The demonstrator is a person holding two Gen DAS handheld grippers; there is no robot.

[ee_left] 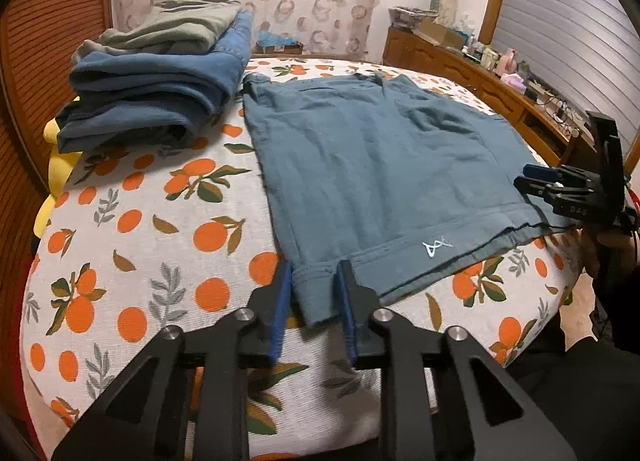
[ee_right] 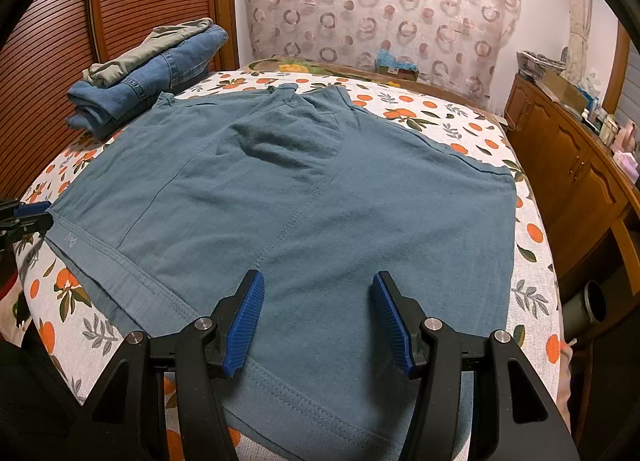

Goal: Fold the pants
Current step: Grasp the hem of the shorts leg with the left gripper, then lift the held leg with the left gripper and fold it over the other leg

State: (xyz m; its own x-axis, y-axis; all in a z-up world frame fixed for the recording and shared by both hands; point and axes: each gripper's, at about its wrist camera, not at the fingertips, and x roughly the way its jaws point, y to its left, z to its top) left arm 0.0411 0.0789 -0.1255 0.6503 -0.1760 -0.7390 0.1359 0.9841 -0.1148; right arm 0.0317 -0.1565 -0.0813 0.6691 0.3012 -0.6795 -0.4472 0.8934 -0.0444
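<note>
Teal-blue shorts (ee_left: 372,165) lie flat on the orange-print bed cover (ee_left: 152,221), waistband far, hems near. They also fill the right wrist view (ee_right: 304,197). My left gripper (ee_left: 314,281) straddles the near left hem corner, its blue pads apart with the cloth between them, not pinched. My right gripper (ee_right: 318,313) is open, low over the near hem of the other leg. It also shows at the right edge of the left wrist view (ee_left: 536,177), at the shorts' right hem corner. The left gripper's tip shows at the left edge of the right wrist view (ee_right: 34,215).
A stack of folded jeans and clothes (ee_left: 160,73) sits at the far left of the bed, by the wooden headboard (ee_right: 60,41). A wooden dresser (ee_right: 572,165) with clutter runs along the right. A patterned curtain (ee_right: 380,1) hangs behind.
</note>
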